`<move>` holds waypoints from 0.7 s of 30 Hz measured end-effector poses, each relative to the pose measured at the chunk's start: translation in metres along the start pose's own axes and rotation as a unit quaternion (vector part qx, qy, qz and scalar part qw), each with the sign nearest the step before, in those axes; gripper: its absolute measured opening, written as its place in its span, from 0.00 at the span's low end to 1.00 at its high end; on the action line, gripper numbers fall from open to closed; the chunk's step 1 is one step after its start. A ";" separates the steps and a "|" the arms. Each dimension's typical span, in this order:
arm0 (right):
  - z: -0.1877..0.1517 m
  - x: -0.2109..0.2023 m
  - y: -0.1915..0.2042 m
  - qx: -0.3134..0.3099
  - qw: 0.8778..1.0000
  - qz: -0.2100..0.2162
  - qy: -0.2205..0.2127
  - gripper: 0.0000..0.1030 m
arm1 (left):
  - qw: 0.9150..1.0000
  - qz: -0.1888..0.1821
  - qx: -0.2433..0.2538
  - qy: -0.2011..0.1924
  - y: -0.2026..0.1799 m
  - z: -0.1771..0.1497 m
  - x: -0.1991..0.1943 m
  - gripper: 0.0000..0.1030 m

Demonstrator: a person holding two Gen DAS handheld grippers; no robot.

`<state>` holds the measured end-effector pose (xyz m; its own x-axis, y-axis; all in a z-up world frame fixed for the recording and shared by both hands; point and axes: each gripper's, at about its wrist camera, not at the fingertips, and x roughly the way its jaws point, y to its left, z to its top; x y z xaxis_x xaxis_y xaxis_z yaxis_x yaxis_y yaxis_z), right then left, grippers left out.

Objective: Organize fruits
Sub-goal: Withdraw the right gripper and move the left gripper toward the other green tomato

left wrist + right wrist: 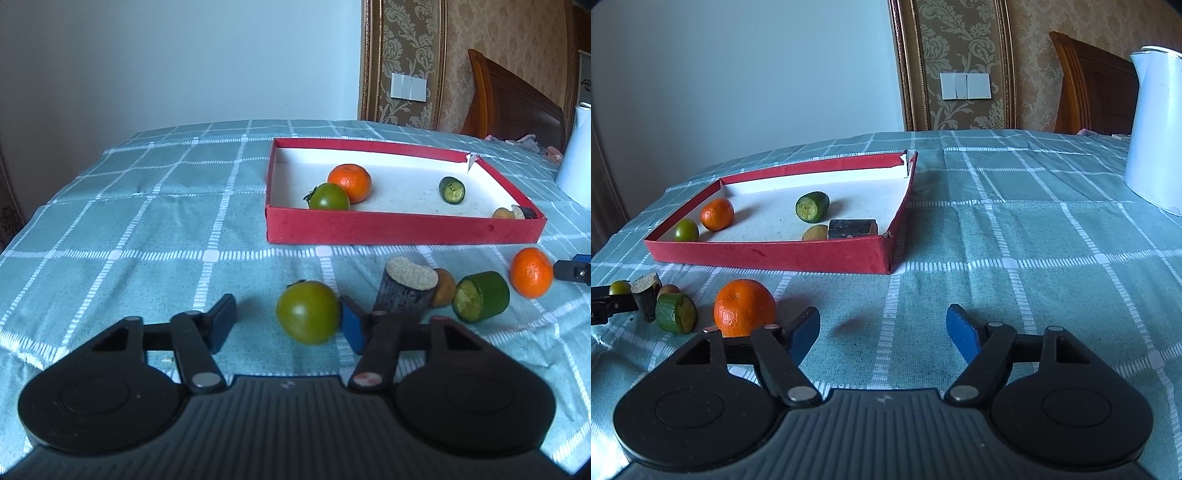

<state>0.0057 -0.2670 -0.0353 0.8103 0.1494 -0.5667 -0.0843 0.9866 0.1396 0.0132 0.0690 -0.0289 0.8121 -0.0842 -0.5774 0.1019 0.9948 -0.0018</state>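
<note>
Left wrist view puts the matter plainly: your left gripper (284,323) has the green tomato (308,312) between its pads, but only the right-hand blue pad (352,325) sits against it, while the left-hand pad (221,325) stands clear with bare cloth between, so the jaws are not yet clamped and nothing is lifted. The tomato lies off-centre, toward the right-hand finger; I judge a small shift right would centre it before you close. It is nearly round with no real long axis, and its stem points up and to the far left. Beyond it, on the right, stand a dark cut stump (404,290), a small brown fruit (445,288) and a green cucumber piece (480,297) whose long axis runs left to right, cut face toward you. Further right rests an orange (530,277). The red box (402,230) lies farther off, already holding several pieces. Your right gripper (882,332) is spread wide and empty; the orange sits just outside its left finger, so that hand is nearer it.
</note>
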 end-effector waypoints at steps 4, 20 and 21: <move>0.000 0.000 0.000 0.000 1.000 0.000 0.000 0.73 | 1.000 -0.010 0.012 -0.002 -0.005 0.000 0.000 0.36; 0.000 0.001 0.002 -0.003 1.000 0.002 0.002 0.77 | 1.000 -0.007 0.029 -0.007 -0.014 0.001 -0.006 0.31; 0.000 0.001 0.002 -0.005 1.000 0.001 0.003 0.77 | 1.000 -0.009 0.029 -0.008 -0.014 0.002 -0.006 0.31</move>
<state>0.0063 -0.2644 -0.0354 0.8069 0.1523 -0.5708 -0.0918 0.9868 0.1335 0.0078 0.0555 -0.0235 0.8190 -0.1027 -0.5646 0.1489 0.9882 0.0363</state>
